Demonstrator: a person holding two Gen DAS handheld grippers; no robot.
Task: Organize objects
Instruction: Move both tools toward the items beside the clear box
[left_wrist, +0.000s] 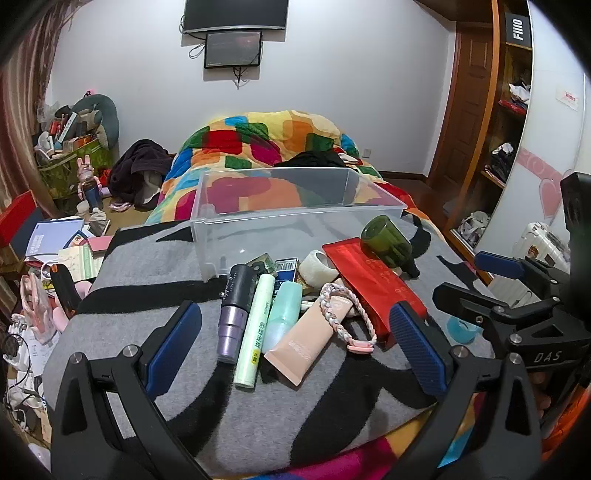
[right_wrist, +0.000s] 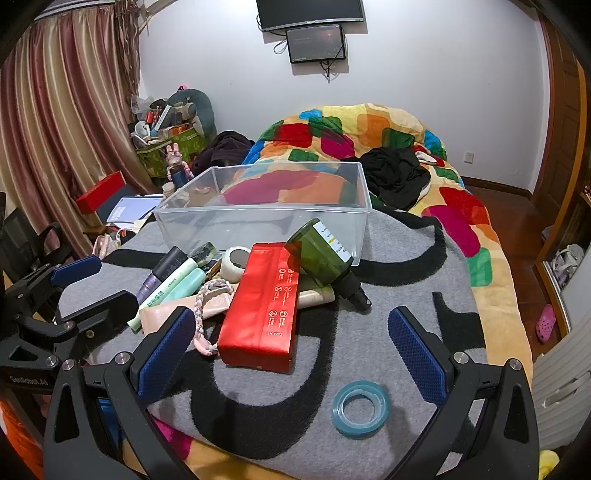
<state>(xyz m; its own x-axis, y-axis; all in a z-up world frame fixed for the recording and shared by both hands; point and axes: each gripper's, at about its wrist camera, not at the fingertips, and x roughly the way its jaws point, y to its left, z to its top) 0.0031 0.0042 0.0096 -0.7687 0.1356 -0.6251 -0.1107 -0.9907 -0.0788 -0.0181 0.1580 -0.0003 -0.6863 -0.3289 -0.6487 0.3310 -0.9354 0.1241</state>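
Both tongs wide apart, empty.
Left tongs (left_wrist: 295, 345) and right tongs (right_wrist: 291, 350) level, pointing 12 o'clock, side by side.

My left gripper (left_wrist: 295, 345) and right gripper (right_wrist: 291, 354) are showing matte black frames, silver round screws at the joints, and textured blue pads (right_wrist: 166, 354) lining the fingers. White "DAS" lettering is showing on the right gripper's black body in the left view.
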